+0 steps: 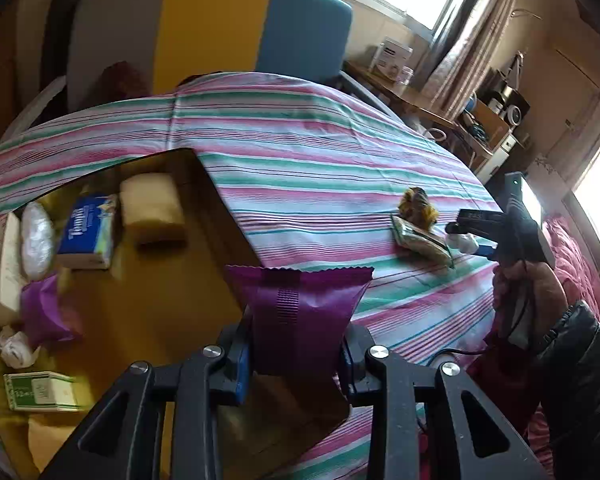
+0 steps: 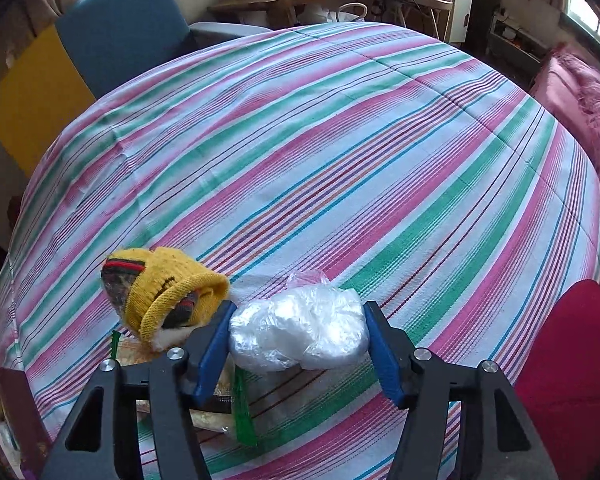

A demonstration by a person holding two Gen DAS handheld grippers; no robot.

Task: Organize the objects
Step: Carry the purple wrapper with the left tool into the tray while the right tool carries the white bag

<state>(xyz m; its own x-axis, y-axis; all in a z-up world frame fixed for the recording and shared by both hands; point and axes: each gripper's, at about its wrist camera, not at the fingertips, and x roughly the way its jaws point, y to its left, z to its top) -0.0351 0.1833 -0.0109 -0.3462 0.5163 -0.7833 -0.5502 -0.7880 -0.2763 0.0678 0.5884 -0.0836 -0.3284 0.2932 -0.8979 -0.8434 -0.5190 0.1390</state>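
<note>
My left gripper (image 1: pixel 294 356) is shut on a purple snack packet (image 1: pixel 300 304), held upright above the near corner of an open cardboard box (image 1: pixel 220 216). My right gripper (image 2: pixel 298 344) has its blue pads (image 2: pixel 214 344) pressed on both sides of a crumpled white plastic bag (image 2: pixel 300 336) on the striped cloth (image 2: pixel 340 160). Left of it lie a yellow knitted item (image 2: pixel 164 292) and a green-edged snack packet (image 2: pixel 220 408), partly under the left finger. In the left wrist view the right gripper (image 1: pixel 466 232) shows at far right in a hand.
The box holds a blue tissue pack (image 1: pixel 86 232), a beige sponge (image 1: pixel 152 208), a plastic bundle (image 1: pixel 38 240), another purple packet (image 1: pixel 44 312) and a green carton (image 1: pixel 40 391). A chair (image 1: pixel 220 24) stands behind the table. A red cushion (image 2: pixel 572 360) lies at the right.
</note>
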